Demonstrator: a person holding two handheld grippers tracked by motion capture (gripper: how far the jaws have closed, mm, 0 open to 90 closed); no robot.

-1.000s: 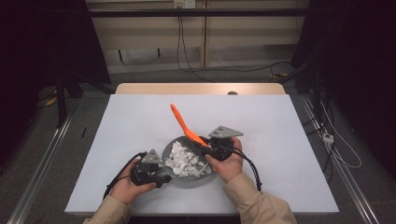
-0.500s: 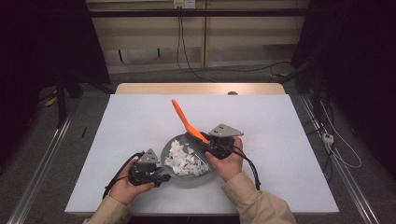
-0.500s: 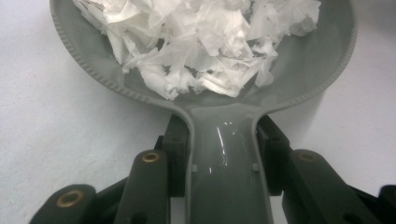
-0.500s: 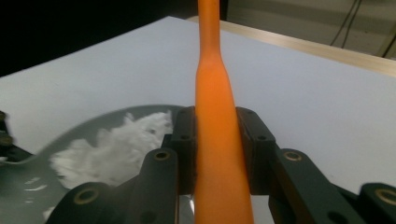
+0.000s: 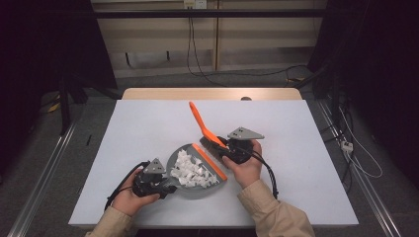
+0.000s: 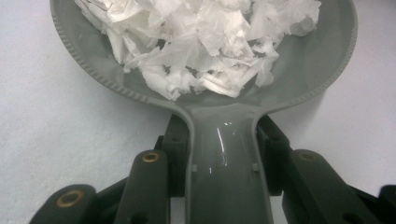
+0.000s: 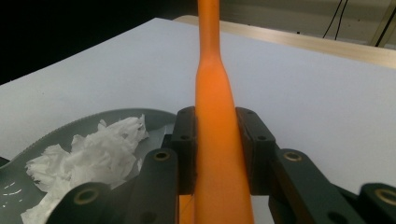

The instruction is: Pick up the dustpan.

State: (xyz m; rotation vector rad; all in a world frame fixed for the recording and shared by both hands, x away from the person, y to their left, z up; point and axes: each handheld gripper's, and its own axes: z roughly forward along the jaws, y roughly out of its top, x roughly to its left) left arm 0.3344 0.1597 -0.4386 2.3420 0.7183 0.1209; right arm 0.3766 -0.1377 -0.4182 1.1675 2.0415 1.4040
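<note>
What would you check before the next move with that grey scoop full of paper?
1. Left hand-held gripper clamped on the grey plastic dustpan handle: ok.
2. Right hand-held gripper clamped on the orange brush handle: ok.
3. White torn paper scraps all inside the dustpan: ok, none seen on the white table.
4. Brush bristles at the dustpan's orange lip: cannot tell.
5. Dustpan flat on the table: cannot tell.

Paper scraps (image 5: 190, 170) in dustpan (image 5: 217, 181), brush (image 5: 203, 126) behind
</note>
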